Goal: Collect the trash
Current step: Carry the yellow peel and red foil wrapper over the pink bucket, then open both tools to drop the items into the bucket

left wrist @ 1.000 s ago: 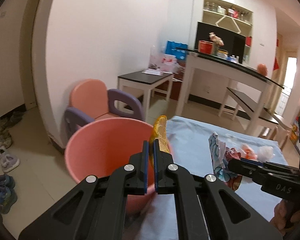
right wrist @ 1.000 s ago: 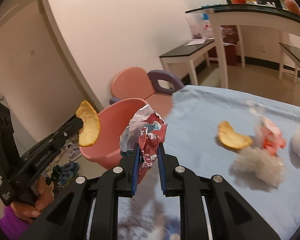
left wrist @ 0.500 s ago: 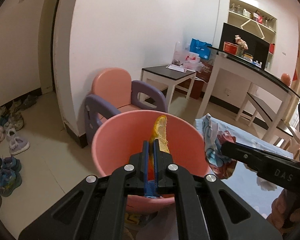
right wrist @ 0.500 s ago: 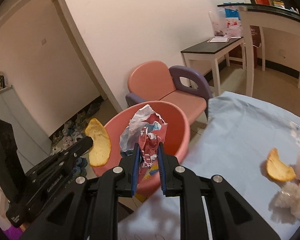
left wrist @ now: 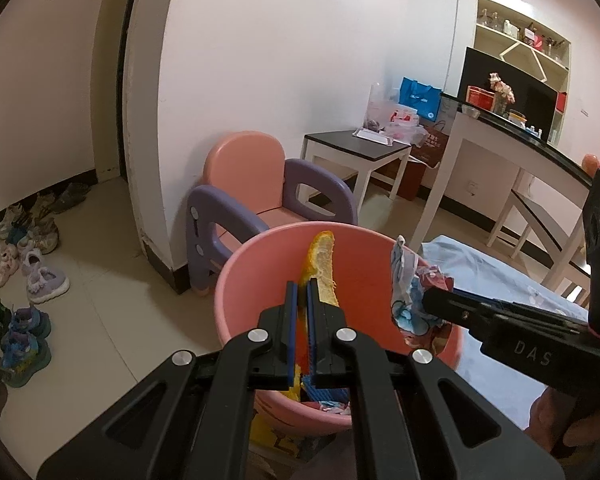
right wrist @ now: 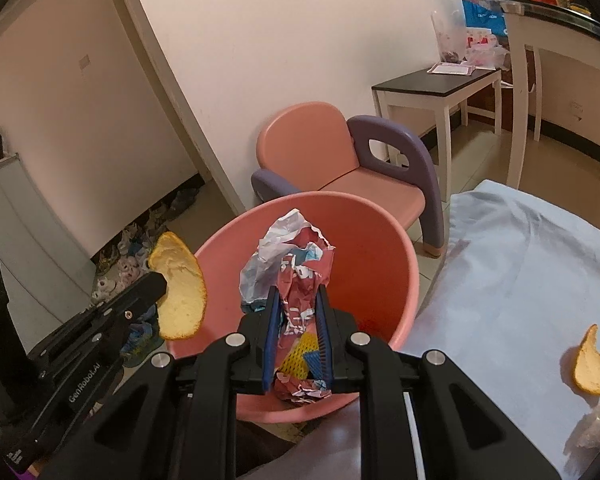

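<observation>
I've got the left gripper (left wrist: 300, 292) clamping orange peel (left wrist: 324, 268) and the right gripper (right wrist: 296, 308) pinching a crumpled wrapper (right wrist: 296, 264), both above the pink bin (right wrist: 396, 264), so next comes letting go.

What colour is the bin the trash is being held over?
Pink, a salmon shade; the bin shows best in the right wrist view.

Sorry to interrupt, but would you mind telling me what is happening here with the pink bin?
A person is clearing trash with hand-held tongs. The left tongs are shut on an orange peel, and the right tongs grip a crumpled wrapper. Both are held over the pink bin, which already holds some trash; nothing is released yet. Another orange peel lies on the blue tablecloth.
</observation>
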